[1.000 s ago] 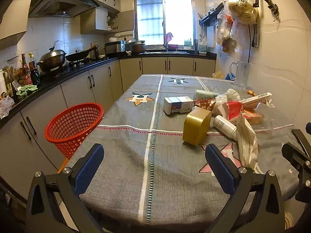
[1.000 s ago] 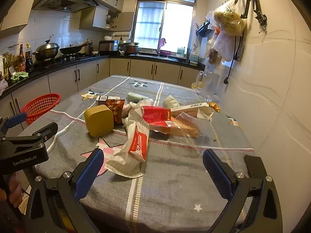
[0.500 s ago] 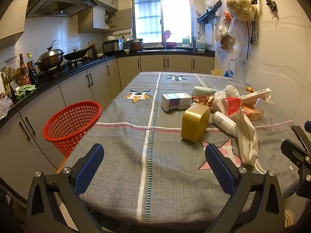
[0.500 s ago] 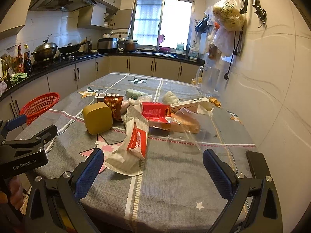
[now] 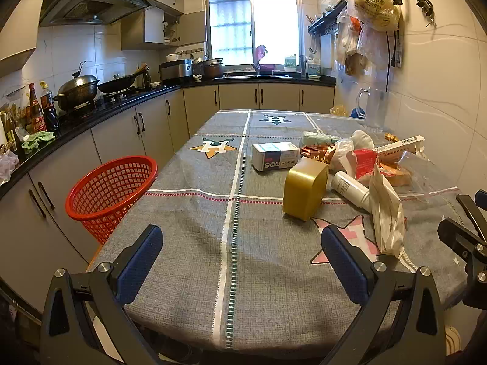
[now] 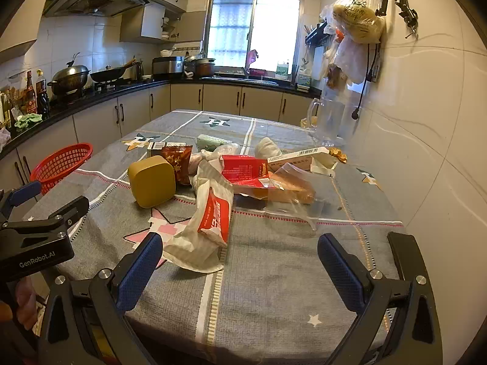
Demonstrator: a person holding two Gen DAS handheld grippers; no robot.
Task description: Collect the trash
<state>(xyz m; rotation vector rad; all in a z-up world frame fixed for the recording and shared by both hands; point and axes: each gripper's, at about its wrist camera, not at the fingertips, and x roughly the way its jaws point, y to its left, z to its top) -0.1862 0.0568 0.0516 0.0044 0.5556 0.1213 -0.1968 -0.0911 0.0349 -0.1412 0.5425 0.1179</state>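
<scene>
A pile of trash lies on the grey tablecloth: a mustard-yellow box, a white and red paper bag, a white tube, a white carton, red packaging, a brown snack packet and clear plastic. A red mesh basket stands at the table's left edge. My left gripper is open and empty over the near table edge. My right gripper is open and empty, just short of the paper bag.
Kitchen counters with pots and bottles run along the left and back. A glass jug stands on the table by the right wall. Plastic bags hang on the wall. The left gripper shows in the right wrist view.
Both grippers have moved slightly forward toward the table and the trash pile. Both stay open and empty.
</scene>
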